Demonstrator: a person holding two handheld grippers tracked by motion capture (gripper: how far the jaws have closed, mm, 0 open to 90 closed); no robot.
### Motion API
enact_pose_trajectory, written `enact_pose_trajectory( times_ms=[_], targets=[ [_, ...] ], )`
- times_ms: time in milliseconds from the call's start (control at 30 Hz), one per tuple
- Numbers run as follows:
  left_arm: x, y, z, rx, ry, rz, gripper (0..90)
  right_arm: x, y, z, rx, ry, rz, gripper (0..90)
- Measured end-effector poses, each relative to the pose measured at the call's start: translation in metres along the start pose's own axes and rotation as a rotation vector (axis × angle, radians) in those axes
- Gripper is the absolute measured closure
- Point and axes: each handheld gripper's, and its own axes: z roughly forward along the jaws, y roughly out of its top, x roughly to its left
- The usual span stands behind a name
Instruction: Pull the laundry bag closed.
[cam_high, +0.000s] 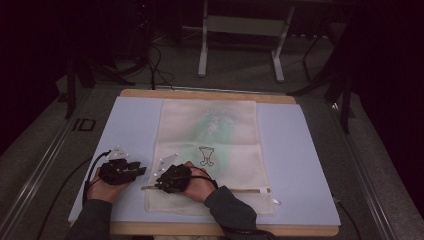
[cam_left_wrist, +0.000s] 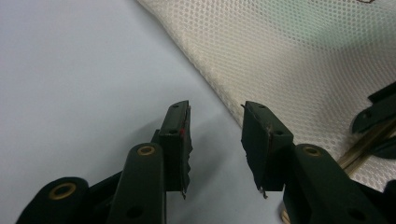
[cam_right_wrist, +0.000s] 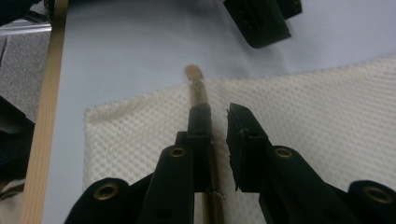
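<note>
We have a cream mesh laundry bag (cam_high: 210, 150) lying flat on the pale blue mat (cam_high: 300, 150), its zipper (cam_high: 250, 190) running along the near edge and ending in a stub (cam_right_wrist: 194, 73) that pokes just past the bag's left side. Our right gripper (cam_right_wrist: 218, 116) sits low over that end of the zipper with a narrow gap between its tips; the zipper tape passes under its left-hand tip, and we cannot tell whether the pads actually press on it or on the slider. Our left gripper (cam_left_wrist: 215, 119) rests on the bare mat just beside the bag's edge, spread wide with nothing between its tips. The main risk, as we judge it, is that the right tips catch mesh along with the zipper, so a pull would bunch the bag instead of moving the slider. With the left gripper not pinning the fabric, the whole light bag could also slide across the smooth mat toward the wooden board edge (cam_right_wrist: 44, 116). If the tips sit off to one side of the tape, as the right gripper view suggests, they may simply slip off.
</note>
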Motion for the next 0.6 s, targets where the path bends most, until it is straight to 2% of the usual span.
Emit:
enact_pose_trajectory(
  times_ms=[333,600],
  targets=[
    [0.000,0.000,0.000,0.000,0.003,-0.001,61.4,0.005,0.013,0.014,-0.009,0.020,-0.002,77.2],
    [0.002,-0.001,-0.002,-0.008,0.006,-0.010,60.9,0.009,0.023,0.025,0.009,0.021,-0.018,76.6]
  ],
)
